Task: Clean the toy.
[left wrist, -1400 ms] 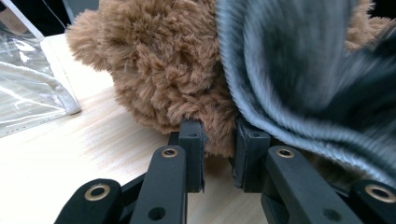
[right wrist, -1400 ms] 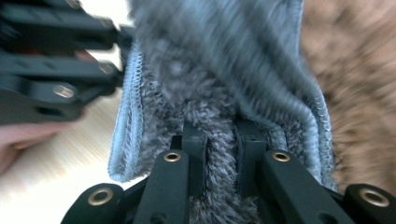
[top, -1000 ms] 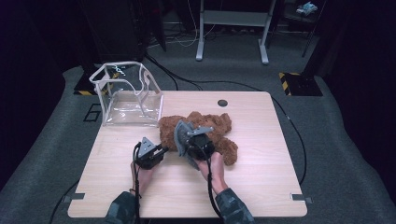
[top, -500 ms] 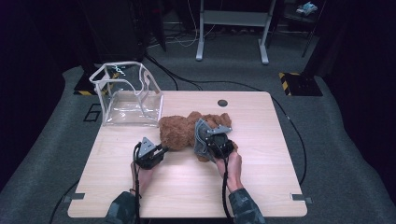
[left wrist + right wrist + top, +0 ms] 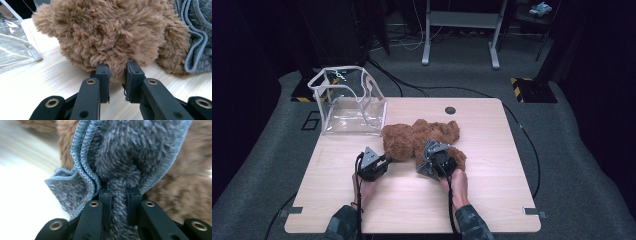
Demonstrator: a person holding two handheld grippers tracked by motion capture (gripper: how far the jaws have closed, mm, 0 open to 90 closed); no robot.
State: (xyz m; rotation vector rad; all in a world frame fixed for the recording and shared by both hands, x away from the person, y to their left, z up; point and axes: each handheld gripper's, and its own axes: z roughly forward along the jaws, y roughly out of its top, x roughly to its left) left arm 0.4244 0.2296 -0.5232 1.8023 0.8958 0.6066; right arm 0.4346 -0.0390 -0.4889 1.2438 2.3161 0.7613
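A brown plush teddy bear (image 5: 419,136) lies on the wooden table (image 5: 492,190), wearing a grey fleece garment (image 5: 130,152) with a blue ribbed edge. My left gripper (image 5: 383,160) is at the bear's near left side. In the left gripper view its jaws (image 5: 117,72) are nearly together, with a tuft of the bear's (image 5: 107,32) brown fur pinched between them. My right gripper (image 5: 435,154) rests against the bear's near right side. Its jaws (image 5: 119,192) are shut on a fold of the grey garment, whose edge (image 5: 195,40) is also visible on the right in the left gripper view.
A clear plastic bag (image 5: 348,102) with white trim stands open at the table's back left corner, just left of the bear. A dark round grommet (image 5: 450,110) sits near the far edge. Bare table lies in front of both hands. Cables trail over the grey floor.
My right gripper has moved right along the bear, then slightly towards the person, with the grey garment in its jaws. The left gripper has stayed put.
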